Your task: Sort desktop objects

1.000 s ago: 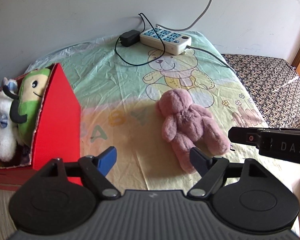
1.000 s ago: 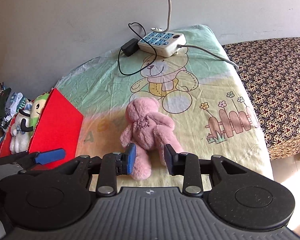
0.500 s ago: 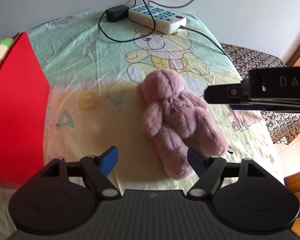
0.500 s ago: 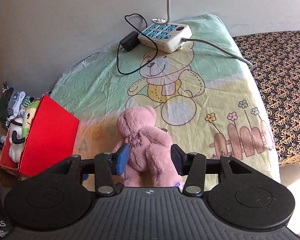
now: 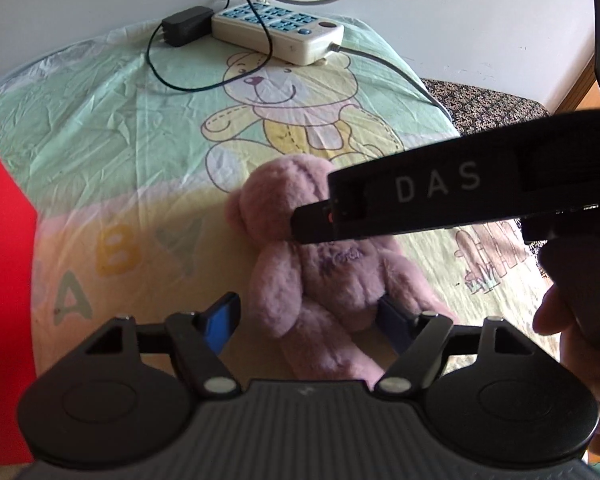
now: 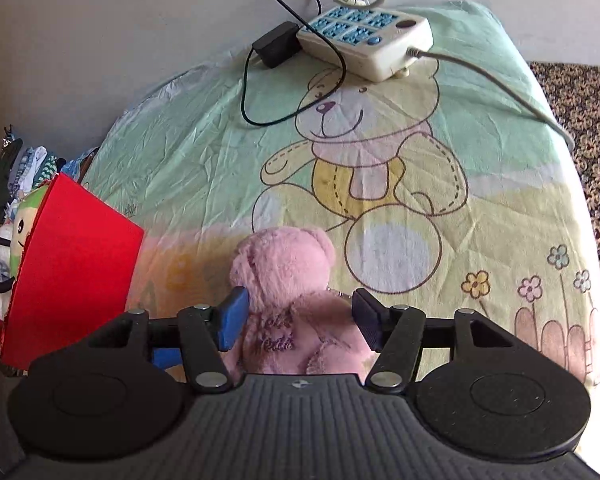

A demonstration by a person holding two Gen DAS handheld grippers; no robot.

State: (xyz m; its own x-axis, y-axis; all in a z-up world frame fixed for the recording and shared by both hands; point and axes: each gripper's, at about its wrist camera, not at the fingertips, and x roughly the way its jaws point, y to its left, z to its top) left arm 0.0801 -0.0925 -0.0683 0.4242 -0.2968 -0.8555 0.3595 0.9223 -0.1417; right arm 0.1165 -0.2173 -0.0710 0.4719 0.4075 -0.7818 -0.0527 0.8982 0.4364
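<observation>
A pink plush teddy bear (image 5: 328, 276) lies face up on the printed cloth, head toward the wall. My left gripper (image 5: 308, 322) is open, and its fingers straddle the bear's hips and legs. My right gripper (image 6: 300, 318) is also open; its blue pads flank the bear's (image 6: 284, 264) embroidered chest, close to the fur on both sides. In the left wrist view the right gripper's black body (image 5: 436, 188) crosses above the bear's head. The red box (image 6: 72, 264) stands to the left with stuffed toys (image 6: 22, 216) inside.
A white and blue power strip (image 6: 366, 36) and a black adapter (image 6: 278, 44) with looping cables lie at the far edge by the wall. A dark patterned cover (image 6: 580, 128) lies to the right. A hand (image 5: 572, 320) holds the right gripper.
Both grippers have come forward and down over the bear. The right gripper's fingers have spread wider around its chest. The left one swung right, away from the red box.
</observation>
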